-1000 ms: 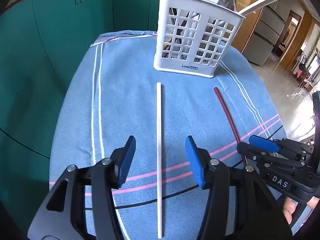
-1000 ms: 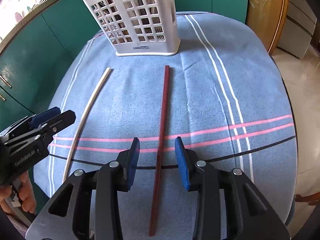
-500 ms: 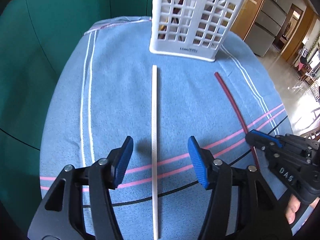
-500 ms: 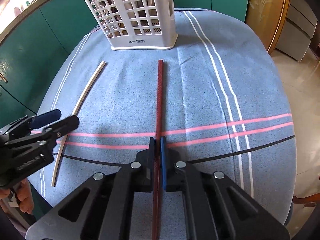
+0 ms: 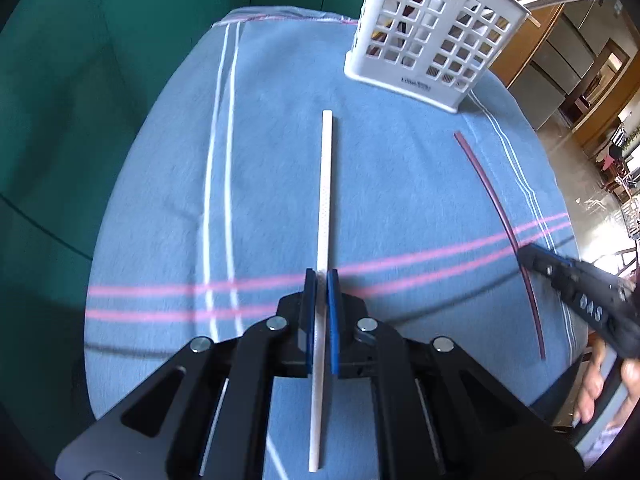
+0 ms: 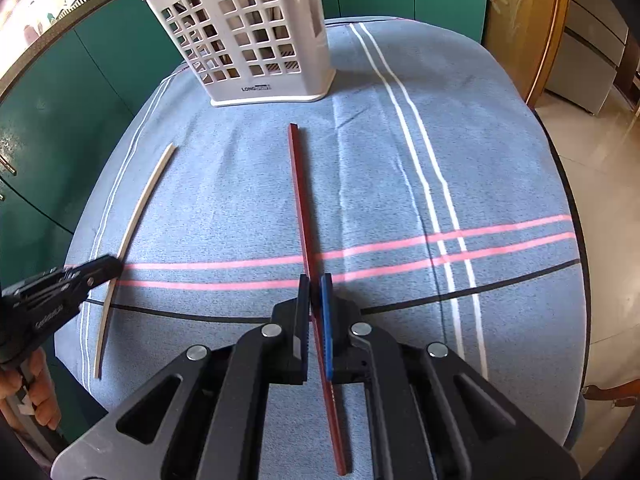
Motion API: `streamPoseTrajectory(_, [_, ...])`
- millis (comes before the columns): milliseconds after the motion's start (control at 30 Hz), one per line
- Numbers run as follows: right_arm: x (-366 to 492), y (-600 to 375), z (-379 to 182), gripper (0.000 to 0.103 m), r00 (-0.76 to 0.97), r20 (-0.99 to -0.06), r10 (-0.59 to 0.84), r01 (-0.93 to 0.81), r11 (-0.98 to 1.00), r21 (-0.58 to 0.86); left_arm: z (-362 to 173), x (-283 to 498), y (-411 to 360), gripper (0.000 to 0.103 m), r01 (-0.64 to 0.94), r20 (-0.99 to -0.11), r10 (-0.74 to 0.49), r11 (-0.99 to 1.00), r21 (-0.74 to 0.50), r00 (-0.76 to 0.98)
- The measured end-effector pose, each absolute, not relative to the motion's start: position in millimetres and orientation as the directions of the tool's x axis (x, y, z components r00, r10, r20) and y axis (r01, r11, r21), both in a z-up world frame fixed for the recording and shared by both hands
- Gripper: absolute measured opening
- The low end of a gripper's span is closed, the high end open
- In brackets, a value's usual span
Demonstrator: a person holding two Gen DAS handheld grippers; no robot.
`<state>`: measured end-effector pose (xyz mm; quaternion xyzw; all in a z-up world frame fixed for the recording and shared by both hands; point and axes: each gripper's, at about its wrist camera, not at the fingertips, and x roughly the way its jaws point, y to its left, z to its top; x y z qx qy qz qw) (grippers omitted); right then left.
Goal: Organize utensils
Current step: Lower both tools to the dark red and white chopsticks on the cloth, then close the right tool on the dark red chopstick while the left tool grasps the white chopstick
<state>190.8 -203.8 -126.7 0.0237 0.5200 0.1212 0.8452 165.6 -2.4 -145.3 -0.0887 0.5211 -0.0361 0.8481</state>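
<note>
Fingers of the left gripper (image 5: 321, 280) have just been closing and now pinch the white chopstick (image 5: 325, 216) between their blue pads; the stick runs out from them toward 12 o'clock, its far tip stopping short of the white utensil basket (image 5: 430, 36), which stands at about 1 o'clock. Fingers of the right gripper (image 6: 315, 284) are likewise clamped, on the dark red chopstick (image 6: 301, 196), which also points to 12 o'clock, toward the basket's base. Both sticks lie flat on the striped blue cloth (image 6: 500, 152) covering the bench, well apart from each other and roughly parallel. In the left view the red stick sits out at 3 o'clock; in the right view the white one sits at 9 o'clock.

By my judgement these sticks are light, thin and stiff, with smooth sides, so the weight is no worry but slipping and swivelling are. Each is held nearer its close end than its middle, leaving a long length ahead of the pads. That should help for tipping the free end into the basket, yet a stick gripped off-centre can pivot in the pads if its tip knocks the basket's rim. A firm squeeze and a slow lift off the soft cloth look sensible. Other utensils already stand in the basket.
</note>
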Motion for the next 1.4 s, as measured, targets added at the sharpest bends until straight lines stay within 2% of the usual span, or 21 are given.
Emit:
streamPoseTrajectory(467, [175,-187,-122,0.006,0.393,-0.884,0.252,-0.263,0.952,0.154,-143,140,-9,0.006,0.009,-0.877,-0.161,0.984,-0.177,0.452])
streamPoseTrajectory(533, [175,-189,-122,0.007,0.395,-0.884,0.250,-0.255,0.954,0.156,-141,139,-8,0.010,0.010,-0.872,-0.165,0.983,-0.181,0.462])
streamPoseTrajectory(633, [179,-194,-119,0.019,0.406,-0.878,0.252,-0.233,0.958,0.167,-135,139,-4,0.023,0.011,-0.856,-0.171,0.982,-0.189,0.488])
streamPoseTrajectory(733, [184,-198,-112,0.024,0.421,-0.873,0.246,-0.211,0.963,0.169,-131,145,3,0.028,-0.002,-0.850,-0.158,0.983,-0.184,0.502])
streamPoseTrajectory(867, [200,-204,-105,0.040,0.439,-0.867,0.235,-0.171,0.969,0.175,-128,163,4,0.039,0.001,-0.851,-0.135,0.988,-0.156,0.507])
streamPoseTrajectory(967, [219,-197,-103,0.042,0.441,-0.871,0.215,-0.193,0.971,0.142,-127,184,-4,0.044,0.029,-0.857,-0.114,0.993,-0.115,0.503])
streamPoseTrajectory(1133, [253,-181,-104,0.042,0.451,-0.878,0.160,-0.230,0.971,0.059,-135,221,-22,0.044,0.069,-0.883,-0.072,0.997,-0.045,0.464])
streamPoseTrajectory(1200, [268,-171,-108,0.042,0.448,-0.883,0.137,-0.251,0.968,0.023,-140,232,-26,0.039,0.062,-0.892,-0.041,0.998,-0.014,0.449])
streamPoseTrajectory(1400, [300,-156,-129,0.042,0.406,-0.908,0.099,-0.290,0.957,-0.025,-144,237,-28,0.039,0.076,-0.901,-0.036,0.997,-0.004,0.432])
